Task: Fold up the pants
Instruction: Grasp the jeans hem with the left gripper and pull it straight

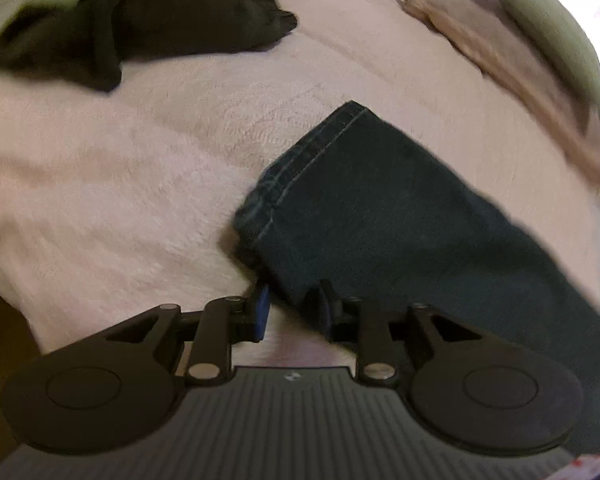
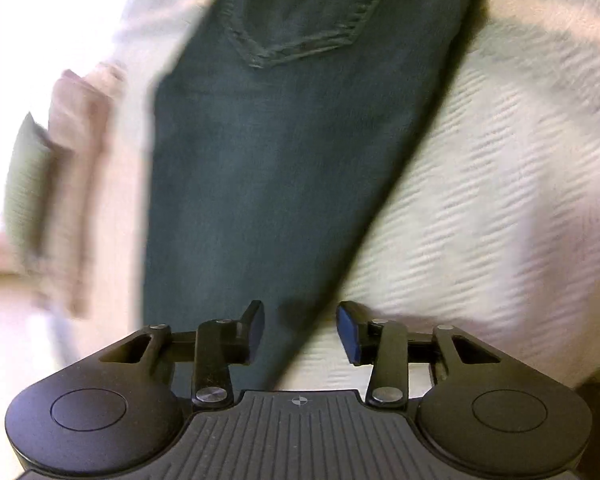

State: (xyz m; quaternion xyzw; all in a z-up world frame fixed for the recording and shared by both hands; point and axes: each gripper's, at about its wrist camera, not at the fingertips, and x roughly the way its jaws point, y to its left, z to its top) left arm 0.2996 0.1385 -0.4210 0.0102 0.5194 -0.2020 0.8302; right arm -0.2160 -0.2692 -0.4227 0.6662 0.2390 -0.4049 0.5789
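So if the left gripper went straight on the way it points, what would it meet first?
Probably the jeans: the left gripper is open right at the hemmed leg end, though depth is unclear.

Pants [image 1: 380, 208]: dark denim, matt, stitched hems. Blanket [image 1: 120, 184]: pale fleecy cloth, ribbed nap. Grippers [image 1: 294, 308] [image 2: 300, 332]: matt black plastic, probably; blue pads, metal pins.

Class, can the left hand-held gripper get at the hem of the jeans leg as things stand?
Probably yes. The left hand-held gripper is open, and the hem of the jeans lies flat on the blanket just ahead, with nothing between them.
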